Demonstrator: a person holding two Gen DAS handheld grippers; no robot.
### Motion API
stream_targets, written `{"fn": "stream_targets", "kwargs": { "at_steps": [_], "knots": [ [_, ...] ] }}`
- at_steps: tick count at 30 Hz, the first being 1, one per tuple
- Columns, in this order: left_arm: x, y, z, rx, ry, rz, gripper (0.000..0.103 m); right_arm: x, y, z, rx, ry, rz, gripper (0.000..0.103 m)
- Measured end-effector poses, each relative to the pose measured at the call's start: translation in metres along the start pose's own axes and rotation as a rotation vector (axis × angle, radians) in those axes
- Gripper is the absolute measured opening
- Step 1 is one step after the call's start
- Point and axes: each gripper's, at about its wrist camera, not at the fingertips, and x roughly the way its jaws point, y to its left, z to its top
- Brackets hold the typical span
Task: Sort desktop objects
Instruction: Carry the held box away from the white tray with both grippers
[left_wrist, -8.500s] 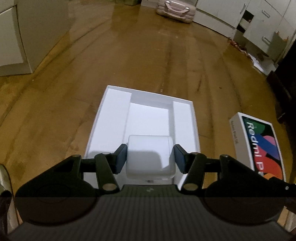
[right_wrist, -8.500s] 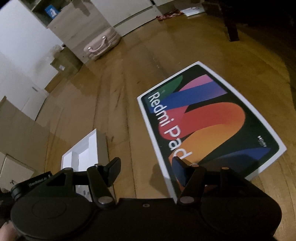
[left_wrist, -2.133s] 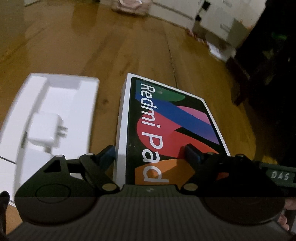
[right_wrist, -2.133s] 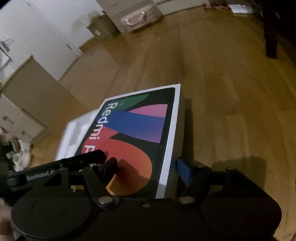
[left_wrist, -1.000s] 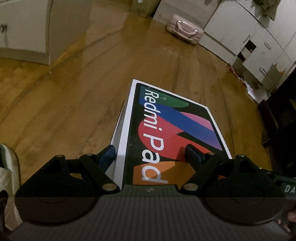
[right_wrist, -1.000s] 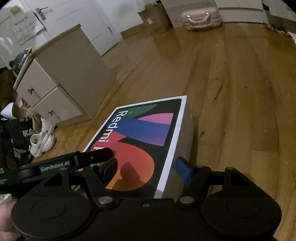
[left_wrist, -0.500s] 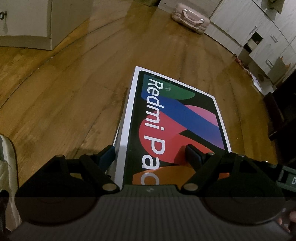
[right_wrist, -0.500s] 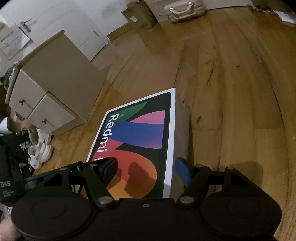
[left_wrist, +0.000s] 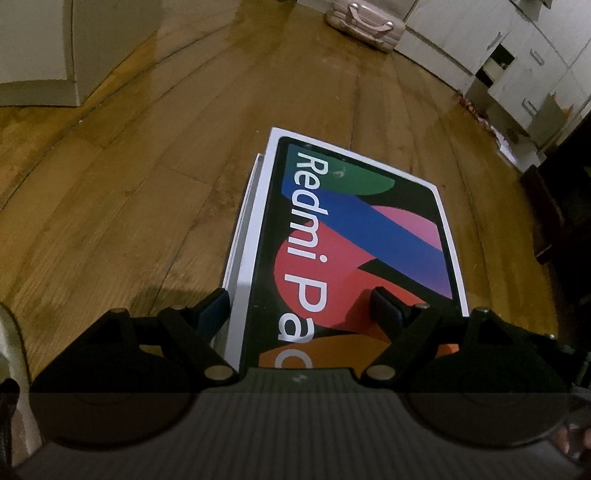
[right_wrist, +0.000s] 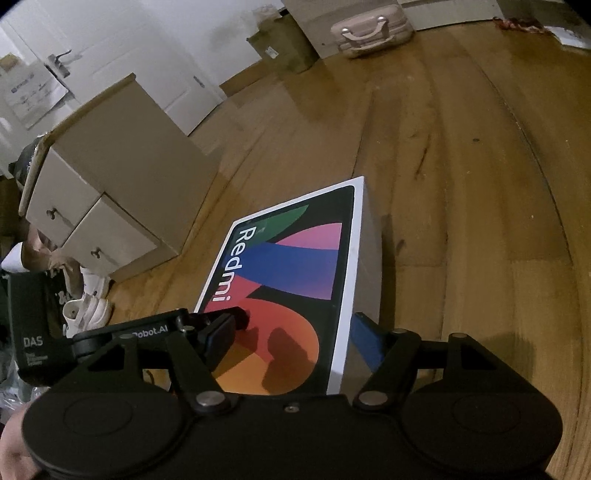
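1. The Redmi Pad box lid (left_wrist: 354, 236) sits on the wooden floor (left_wrist: 129, 192) ahead of both grippers, over a white tray edge (left_wrist: 245, 214) — slightly offset.
2. Left hand-held gripper (left_wrist: 299, 306) straddles the lid's left edge, fingers spread, gripping nothing — probably for squaring it.
3. Right hand-held gripper (right_wrist: 291, 336) likewise straddles the right edge.

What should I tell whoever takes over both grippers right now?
Left gripper: open, straddling the lid's near left edge, one finger outside, one over the print.
Right gripper: open, straddling the lid's near right edge the same way.
Redmi Pad lid: lying on the white box base, a strip of which still shows along the left side.
Done: lid placed over base.
Left: probably press the lid fully square, then pull both grippers clear.
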Motion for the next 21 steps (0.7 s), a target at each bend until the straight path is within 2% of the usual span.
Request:
{"fn": "stream_targets", "kwargs": {
  "at_steps": [2,3,4,5,8,10,12,15,19,21],
  "knots": [
    [-0.001,-0.002,0.000,0.003,-0.002,-0.006,0.082,0.000,0.001,0.000,-0.009,0.003,0.004,0.074],
    [-0.001,-0.003,0.000,0.004,-0.003,-0.009,0.082,0.000,0.001,0.000,-0.006,0.000,0.047,0.062],
    [-0.001,-0.004,-0.001,0.006,-0.004,-0.012,0.082,0.000,0.000,0.000,0.023,-0.002,0.115,0.055],
    [-0.001,-0.005,-0.001,0.007,-0.005,-0.015,0.079,0.001,-0.001,0.000,0.045,-0.005,0.133,0.055],
    [-0.002,-0.007,-0.002,0.010,-0.011,-0.012,0.078,0.000,0.005,0.000,0.022,-0.028,0.083,0.054],
    [-0.002,-0.007,-0.003,0.008,-0.018,0.012,0.078,-0.004,0.004,-0.002,0.022,-0.049,0.077,0.056],
    [-0.003,-0.003,-0.005,-0.002,-0.020,0.031,0.082,-0.011,-0.002,-0.003,0.039,-0.068,0.028,0.060],
    [-0.004,0.005,-0.007,-0.038,-0.017,0.034,0.082,-0.026,-0.020,-0.007,0.056,-0.113,-0.061,0.071],
    [-0.008,0.010,-0.013,-0.074,-0.008,0.032,0.082,-0.033,-0.067,-0.015,0.186,-0.068,-0.035,0.076],
    [-0.010,0.013,-0.017,-0.086,0.001,0.019,0.082,-0.033,-0.084,-0.022,0.228,-0.070,-0.053,0.076]
  ]
}}
